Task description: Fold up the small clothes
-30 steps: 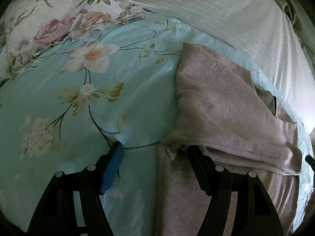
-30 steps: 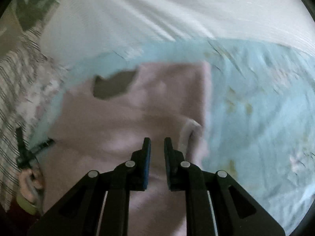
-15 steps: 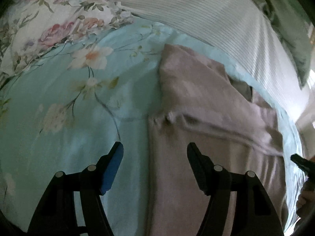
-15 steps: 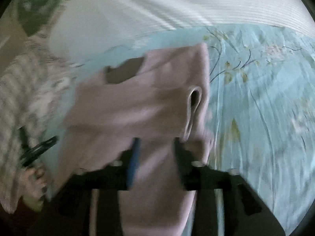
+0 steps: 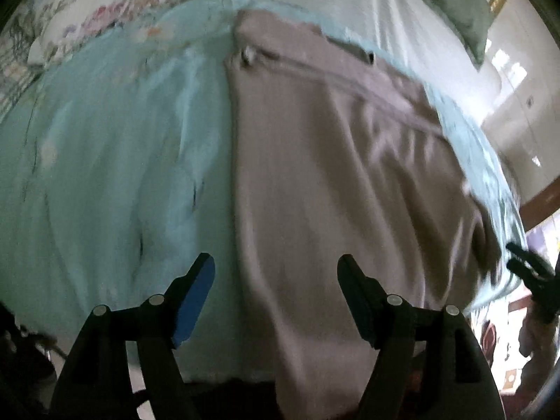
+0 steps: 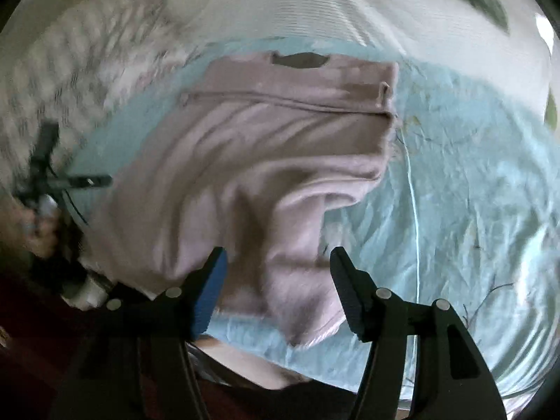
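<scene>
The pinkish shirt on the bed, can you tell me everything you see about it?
The pinkish shirt looks like soft, fuzzy knit cloth in a dusty pink. It lies spread on the light blue flowered bedsheet, partly folded: a layer is turned over near its far end, making a straight ridge across it. A dark neck opening shows at the far edge. The near part is rumpled with deep wrinkles and reaches the bed's edge. Both the left claw and right claw hover open above it, gripping nothing.

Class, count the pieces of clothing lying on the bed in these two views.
1: a pinkish garment spread on the teal floral sheet, ahead of both open grippers; its near end droops over the bed's edge. Others may be hidden.
</scene>
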Demonstrator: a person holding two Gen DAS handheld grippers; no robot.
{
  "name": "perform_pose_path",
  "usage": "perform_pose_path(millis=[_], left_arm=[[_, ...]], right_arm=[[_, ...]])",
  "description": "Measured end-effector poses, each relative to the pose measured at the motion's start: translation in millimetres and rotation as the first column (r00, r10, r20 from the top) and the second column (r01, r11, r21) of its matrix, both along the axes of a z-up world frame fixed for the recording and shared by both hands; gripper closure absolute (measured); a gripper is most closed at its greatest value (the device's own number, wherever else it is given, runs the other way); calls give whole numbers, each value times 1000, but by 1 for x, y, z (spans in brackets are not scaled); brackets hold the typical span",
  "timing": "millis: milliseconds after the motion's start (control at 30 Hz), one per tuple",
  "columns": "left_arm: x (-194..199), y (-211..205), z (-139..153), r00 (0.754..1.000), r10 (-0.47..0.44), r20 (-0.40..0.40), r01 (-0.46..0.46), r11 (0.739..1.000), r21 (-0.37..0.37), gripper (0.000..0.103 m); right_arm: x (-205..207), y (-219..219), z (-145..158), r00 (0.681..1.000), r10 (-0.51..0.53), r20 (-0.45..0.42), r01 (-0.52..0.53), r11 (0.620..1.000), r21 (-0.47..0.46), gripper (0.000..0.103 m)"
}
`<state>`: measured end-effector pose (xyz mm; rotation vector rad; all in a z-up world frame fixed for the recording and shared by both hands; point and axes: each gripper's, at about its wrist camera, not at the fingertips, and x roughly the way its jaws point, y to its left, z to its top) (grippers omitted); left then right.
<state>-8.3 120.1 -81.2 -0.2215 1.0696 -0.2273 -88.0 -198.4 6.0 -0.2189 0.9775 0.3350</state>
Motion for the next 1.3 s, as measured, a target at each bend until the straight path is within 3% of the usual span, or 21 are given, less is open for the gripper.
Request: perform_pose_path(millis=[167, 267, 333, 367, 400, 433, 467, 500, 567, 600, 733, 833, 967, 1067, 1133, 1267, 1300], left_arm=[[-33, -4, -19, 997, -29, -65, 29, 1000, 0, 30], [-39, -8, -30, 994, -42, -103, 36, 998, -57, 30], [-38, -11, -38, 990, -53, -133, 41, 995, -91, 33], [-37, -12, -42, 987, -61, -148, 45, 993, -107, 36], [-35, -13, -46, 985, -68, -161, 49, 992, -119, 50], [-34, -14, -48, 984, -68, -162, 49, 992, -120, 74], [-33, -14, -49, 985, -73, -154, 55, 991, -121, 91], [-31, -15, -48, 985, -86, -149, 67, 989, -131, 98], [-34, -14, -37, 987, -114, -109, 97, 984, -148, 99], [-39, -12, -27, 989, -131, -69, 118, 980, -162, 99], [-53, 13, 2, 990, -136, 46, 143, 966, -216, 99], [-46, 22, -5, 992, -115, 41, 121, 972, -200, 99], [-36, 27, -28, 992, -124, -18, 115, 962, -249, 94], [-27, 27, -45, 991, -121, -59, 103, 963, -250, 72], [-20, 25, -55, 987, -136, -82, 109, 955, -276, 63], [-16, 25, -58, 983, -175, -62, 146, 934, -325, 52], [-18, 25, -57, 982, -181, -52, 155, 933, -325, 57]], right_arm=[[3, 24, -27, 998, 64, -1, -62, 963, -263, 42], [5, 18, -34, 996, 64, -56, -77, 958, -277, 69], [4, 6, -27, 996, 37, -85, -53, 978, -200, 78], [-1, -1, -22, 994, 18, -109, -33, 990, -139, 88], [-1, -11, -17, 991, -2, -136, -6, 998, -56, 92], [-4, -20, -14, 987, -19, -161, 24, 999, 29, 92], [-6, -36, -8, 979, -34, -202, 70, 983, 171, 95], [-10, -51, -4, 973, -41, -226, 108, 950, 292, 95], [-18, -89, 2, 962, -67, -265, 199, 837, 510, 95], [-22, -108, 2, 956, -96, -278, 243, 792, 560, 96], [-35, -155, -18, 921, -180, -346, 364, 717, 595, 96], [-36, -159, -41, 907, -186, -378, 385, 732, 562, 96], [-33, -150, -60, 908, -152, -391, 372, 722, 583, 90], [-30, -144, -65, 922, -110, -371, 336, 705, 624, 69], [-28, -140, -64, 931, -89, -353, 309, 706, 637, 62], [-21, -133, -70, 932, -53, -358, 289, 705, 648, 62], [-21, -130, -71, 928, -35, -370, 286, 703, 651, 75]])
